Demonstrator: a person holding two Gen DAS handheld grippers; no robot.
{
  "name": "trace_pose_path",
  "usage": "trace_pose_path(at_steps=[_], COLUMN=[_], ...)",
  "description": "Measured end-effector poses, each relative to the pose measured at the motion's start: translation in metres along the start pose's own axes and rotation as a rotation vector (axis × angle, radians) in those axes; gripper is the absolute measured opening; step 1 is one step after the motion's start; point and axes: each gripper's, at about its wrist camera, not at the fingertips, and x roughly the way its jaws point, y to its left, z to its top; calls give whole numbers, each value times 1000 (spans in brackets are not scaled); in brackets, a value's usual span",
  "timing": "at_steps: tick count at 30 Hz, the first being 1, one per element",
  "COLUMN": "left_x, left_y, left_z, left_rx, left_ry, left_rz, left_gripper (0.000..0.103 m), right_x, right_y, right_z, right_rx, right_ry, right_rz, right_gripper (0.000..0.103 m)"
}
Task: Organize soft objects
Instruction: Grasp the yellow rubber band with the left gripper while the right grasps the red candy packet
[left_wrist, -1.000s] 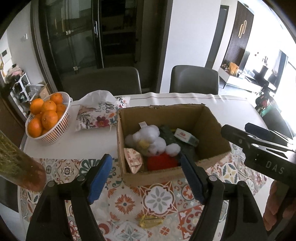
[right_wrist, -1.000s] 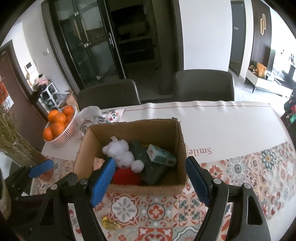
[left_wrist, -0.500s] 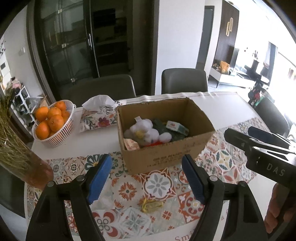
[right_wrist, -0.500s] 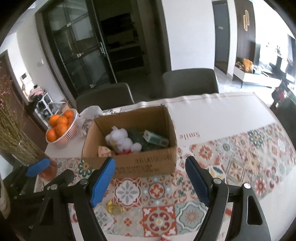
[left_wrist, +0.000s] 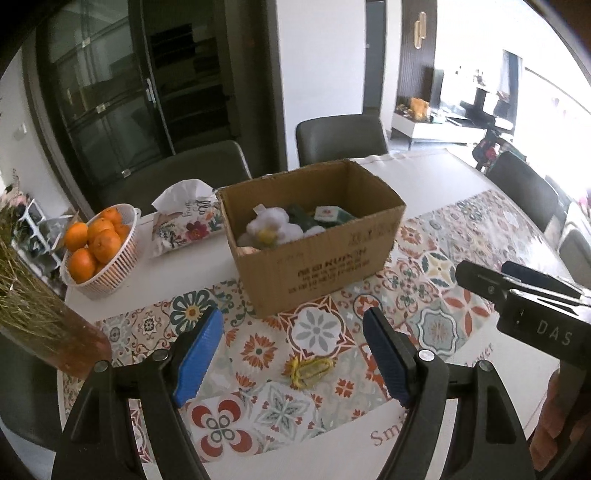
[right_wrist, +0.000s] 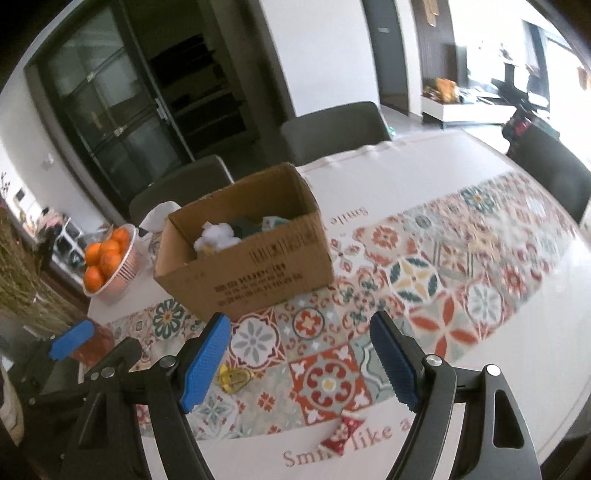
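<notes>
Soft objects: a white plush toy (left_wrist: 271, 229) and other pieces lie in the cardboard box (left_wrist: 314, 258); a yellow wrapper-like piece (left_wrist: 308, 369) and a red packet (right_wrist: 341, 434) lie loose on the bench (left_wrist: 424, 177).
Left wrist view, hand-held gripper: the left hand-held gripper (left_wrist: 293, 354) stands open and empty, with nothing between its blue pads.
Left wrist view, places: the yellow piece lies just ahead, between the pads' lines; the box stands further ahead; the fruit basket (left_wrist: 110, 258) and tissue pack (left_wrist: 184, 221) are ahead to the left, and a vase (left_wrist: 66, 343) is close on the left.
Left wrist view, risk: a sweep to the left could knock the vase, which looks the nearest hazard.
Right wrist view, hand-held gripper: the right hand-held gripper (right_wrist: 299, 360) is also open and empty.
Right wrist view, places: the red packet lies below and between the pads, near the bench's front edge; the yellow piece sits beside the left pad.
Right wrist view, risk: a nudge could push the packet off the edge; both hand-held grippers reaching for the yellow piece could collide.
Open room: the bench to the right of the box is bare cloth, wide for moving.
</notes>
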Motion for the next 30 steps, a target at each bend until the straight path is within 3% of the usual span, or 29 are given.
trace_pose_path(at_steps=[14,30], left_x=[13,57], left_y=[-9,-6], left_z=[-51,-95], left_rx=[120,209], left_ry=[7,-12], left_rz=[-66,-138], left_gripper=[78,78], right_x=[10,27], right_y=[-22,-13], right_z=[-73,-131], right_rx=[159,153], right_ry=[43,-20], right_rz=[-123,-260], right_gripper=[79,79])
